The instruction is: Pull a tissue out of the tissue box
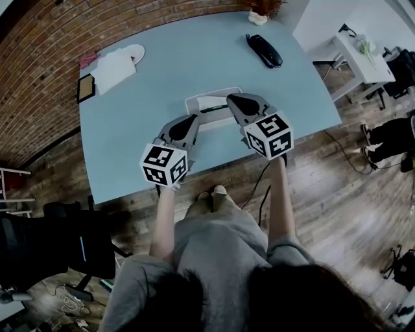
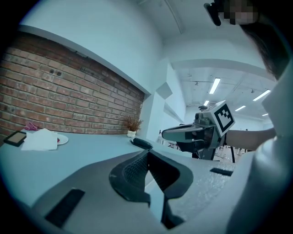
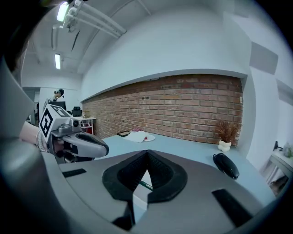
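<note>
The tissue box [image 1: 209,101] is a low white rectangle with a dark slot on top, near the front of the pale blue table [image 1: 194,58]. My left gripper [image 1: 194,119] hovers at the box's near left corner with its jaws together and nothing between them. My right gripper [image 1: 231,98] is over the box's right end, also shut and empty. In the right gripper view, a strip of the white box [image 3: 144,183] shows below the closed jaws [image 3: 146,153]. The left gripper view shows its shut jaws [image 2: 147,154] and the right gripper [image 2: 183,133] beyond them.
A black oblong device [image 1: 264,50] lies at the far right of the table. A white cloth pile [image 1: 115,70], a plate [image 1: 134,50] and a dark phone [image 1: 85,87] sit far left. A small potted plant [image 1: 259,13] stands by the brick wall. The table's front edge runs just behind both grippers.
</note>
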Demonstrator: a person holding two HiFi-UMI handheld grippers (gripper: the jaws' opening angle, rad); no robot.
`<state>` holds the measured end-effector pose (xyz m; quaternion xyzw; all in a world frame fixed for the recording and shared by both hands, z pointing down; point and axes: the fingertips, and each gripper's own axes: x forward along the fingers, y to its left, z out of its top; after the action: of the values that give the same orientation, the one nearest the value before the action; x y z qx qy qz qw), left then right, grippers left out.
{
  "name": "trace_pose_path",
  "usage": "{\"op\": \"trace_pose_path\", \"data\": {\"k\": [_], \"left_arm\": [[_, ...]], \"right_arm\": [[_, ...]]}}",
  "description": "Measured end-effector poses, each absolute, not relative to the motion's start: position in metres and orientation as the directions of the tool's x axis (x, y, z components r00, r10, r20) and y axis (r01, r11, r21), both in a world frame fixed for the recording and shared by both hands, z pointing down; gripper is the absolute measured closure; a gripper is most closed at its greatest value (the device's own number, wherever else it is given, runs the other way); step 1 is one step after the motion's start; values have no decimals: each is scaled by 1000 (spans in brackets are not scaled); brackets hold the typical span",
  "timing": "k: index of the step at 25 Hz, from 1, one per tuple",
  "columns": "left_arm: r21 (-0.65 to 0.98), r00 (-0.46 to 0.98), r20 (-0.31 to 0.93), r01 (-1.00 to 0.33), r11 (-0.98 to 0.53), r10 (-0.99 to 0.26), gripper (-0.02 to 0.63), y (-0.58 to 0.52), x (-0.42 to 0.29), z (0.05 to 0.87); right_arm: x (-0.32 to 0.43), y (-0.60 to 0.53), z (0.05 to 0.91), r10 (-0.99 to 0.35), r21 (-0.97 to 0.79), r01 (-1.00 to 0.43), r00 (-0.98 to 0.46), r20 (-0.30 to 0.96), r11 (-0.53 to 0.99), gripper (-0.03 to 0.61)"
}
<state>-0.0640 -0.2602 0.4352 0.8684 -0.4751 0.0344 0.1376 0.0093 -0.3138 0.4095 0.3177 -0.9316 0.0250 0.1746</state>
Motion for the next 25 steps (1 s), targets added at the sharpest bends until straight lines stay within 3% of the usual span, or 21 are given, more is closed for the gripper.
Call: {"op": "trace_pose_path", "data": {"k": [14, 17, 25], "left_arm": [[236, 503, 249, -860, -452, -828, 611, -285, -73, 460], [242, 495, 261, -865, -440, -829, 611, -288, -76, 468], [259, 484, 292, -870, -419, -825, 611, -295, -74, 483]], "right_arm": [[-8, -343, 457, -417, 146, -405, -736, 533, 903, 576], [-10, -349, 472, -386, 173, -356, -706, 594, 918, 529], [-14, -360, 502, -316, 215, -234, -644, 696, 948, 482]]}}
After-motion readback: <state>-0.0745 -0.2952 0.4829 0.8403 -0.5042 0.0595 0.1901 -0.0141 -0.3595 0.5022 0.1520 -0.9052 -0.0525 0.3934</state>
